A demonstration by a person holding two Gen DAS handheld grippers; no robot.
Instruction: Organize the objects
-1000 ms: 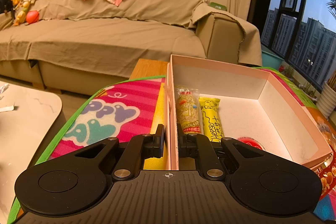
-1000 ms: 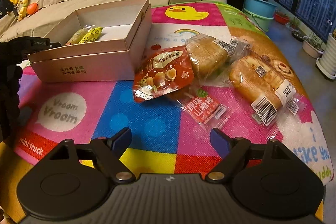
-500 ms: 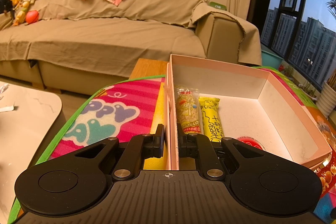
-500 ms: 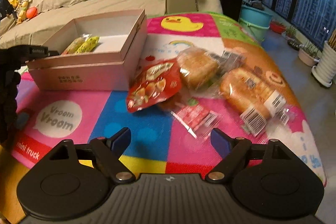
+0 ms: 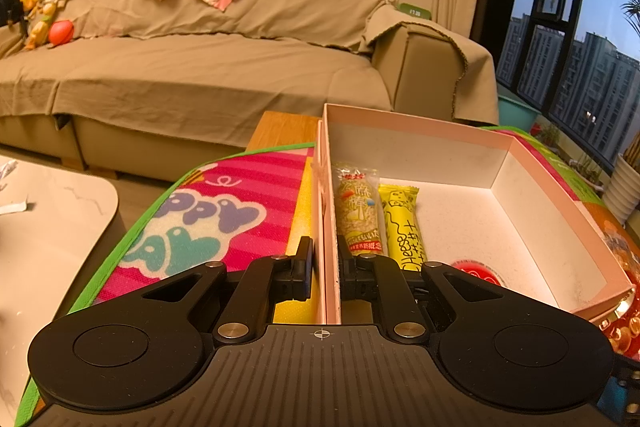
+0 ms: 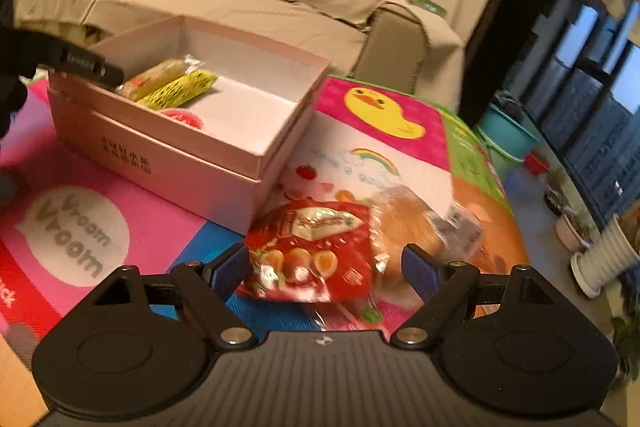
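Warm, dim indoor light fills both fisheye views, dusk blue shows in the window (image 5: 580,67), edges bend strongly, and the right wrist view is motion-blurred.

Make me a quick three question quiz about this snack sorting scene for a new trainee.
1. True or false: the left claw is clamped on the pink box wall.
2. Which snack lies between the open right claw fingers? A. red snack bag B. yellow cheese bar C. wrapped bread
3. Fill in: the yellow cheese bar lies ____ the box.

Key: 1 true; 2 A; 3 inside.
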